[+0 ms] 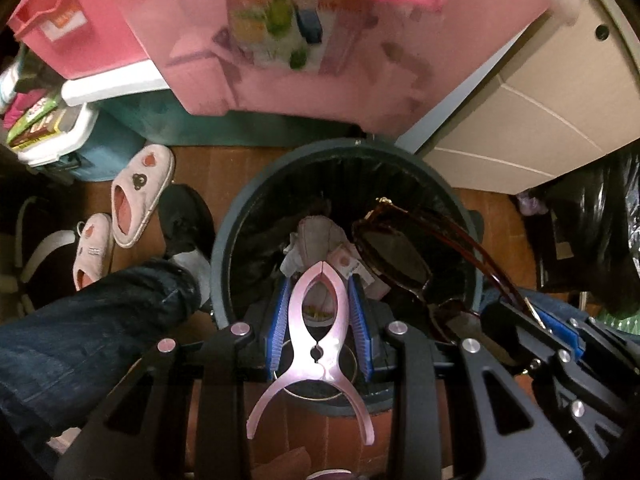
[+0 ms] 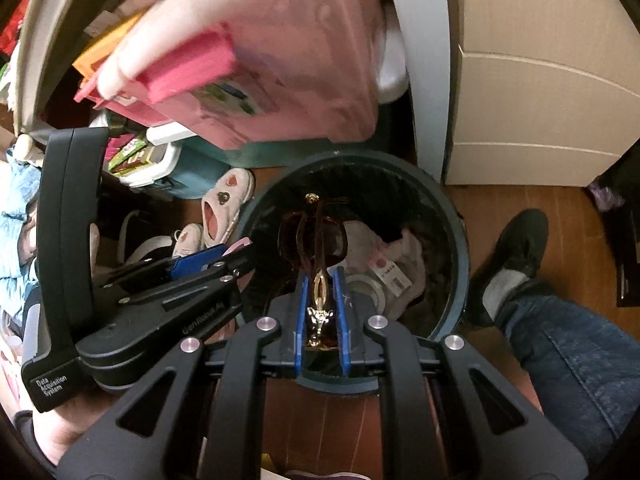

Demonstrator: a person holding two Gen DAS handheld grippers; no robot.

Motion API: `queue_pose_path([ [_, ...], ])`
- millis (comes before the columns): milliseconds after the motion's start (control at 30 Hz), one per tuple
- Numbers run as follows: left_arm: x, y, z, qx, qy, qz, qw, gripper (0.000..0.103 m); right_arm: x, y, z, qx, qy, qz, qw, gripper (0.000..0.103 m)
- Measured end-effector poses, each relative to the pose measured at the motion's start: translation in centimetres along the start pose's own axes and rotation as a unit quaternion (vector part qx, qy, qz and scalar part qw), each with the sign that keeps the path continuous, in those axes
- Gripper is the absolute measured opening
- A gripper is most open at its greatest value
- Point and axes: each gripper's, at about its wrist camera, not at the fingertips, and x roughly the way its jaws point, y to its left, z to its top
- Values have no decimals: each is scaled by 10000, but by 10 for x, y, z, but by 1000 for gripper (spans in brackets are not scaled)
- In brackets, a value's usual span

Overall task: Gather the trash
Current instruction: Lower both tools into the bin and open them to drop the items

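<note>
Left gripper [image 1: 320,312]: blue pads part-way apart, clamped on a pink plastic clothes peg [image 1: 318,320]. Peg tip points to 12 o'clock; its two splayed handles reach back toward 6 o'clock between the black finger arms. The peg hangs over the mouth of the trash bin [image 1: 236,220].

Right gripper [image 2: 322,300]: jaws drawn in as far as they go, pinching brown sunglasses [image 2: 316,236] by a folded temple with a gold ornament. The lenses stick out toward 12 o'clock, also above the bin opening. In the left wrist view the same sunglasses enter from 4 o'clock, with the dark lens just beside the peg.

The bin is round, dark blue-grey, lined with a black bag. Inside lie crumpled white paper or tissue [image 2: 360,236] and a barcoded label [image 2: 390,272]; the rest is too dark to tell.

Around the bin, left wrist view: pink slippers [image 1: 136,196] at 9 to 10 o'clock on the wooden floor [image 1: 224,164]; a person's jeans leg [image 1: 80,320] and dark shoe at 8 to 9 o'clock; a pink storage box [image 1: 320,80] at 12 o'clock; a beige cabinet [image 1: 540,100] at 2 o'clock; a black plastic bag [image 1: 592,232] at 3 o'clock.
</note>
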Motion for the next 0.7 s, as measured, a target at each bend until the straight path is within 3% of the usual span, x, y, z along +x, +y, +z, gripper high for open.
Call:
queue_pose_path([
  [700,79,-1,8,82,574,141,9982,29,83,-38,0,435,661,-99,9968,13],
])
